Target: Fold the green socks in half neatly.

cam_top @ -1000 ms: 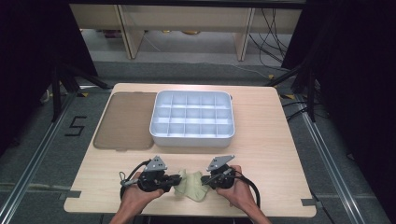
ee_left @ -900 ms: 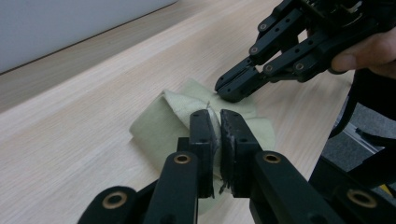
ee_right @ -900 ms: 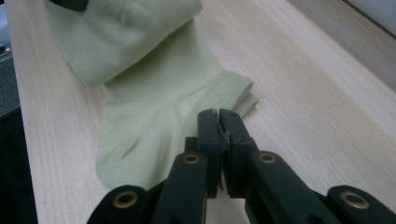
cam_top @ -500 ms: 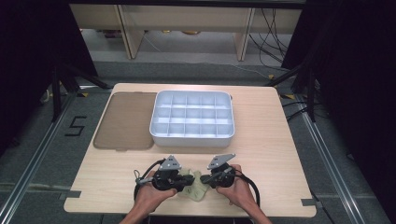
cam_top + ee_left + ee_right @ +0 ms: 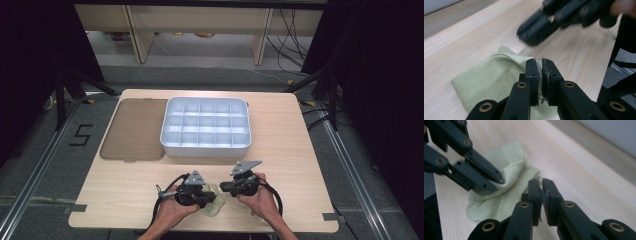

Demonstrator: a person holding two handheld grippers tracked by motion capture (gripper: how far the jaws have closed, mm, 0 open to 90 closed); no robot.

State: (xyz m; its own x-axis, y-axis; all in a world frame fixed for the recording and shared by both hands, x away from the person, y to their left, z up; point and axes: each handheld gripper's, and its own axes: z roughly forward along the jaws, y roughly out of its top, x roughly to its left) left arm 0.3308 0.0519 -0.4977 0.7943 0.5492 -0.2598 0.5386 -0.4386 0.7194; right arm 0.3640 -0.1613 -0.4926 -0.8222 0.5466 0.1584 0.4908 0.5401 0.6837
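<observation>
Your light wood table has a white divided tray, a brown lid touching its left side, and a green cloth near your edge.

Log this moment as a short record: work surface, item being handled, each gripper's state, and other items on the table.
surface: light wooden table
handled item: pale green cloth, crumpled, near the table's front edge
left gripper: jaws shut on a fold of the pale green cloth, lifting it slightly
right gripper: jaws shut, nothing visibly held, just beside the cloth
other items: white compartment tray, every cell empty; flat brown lid lying on the table to its left
</observation>
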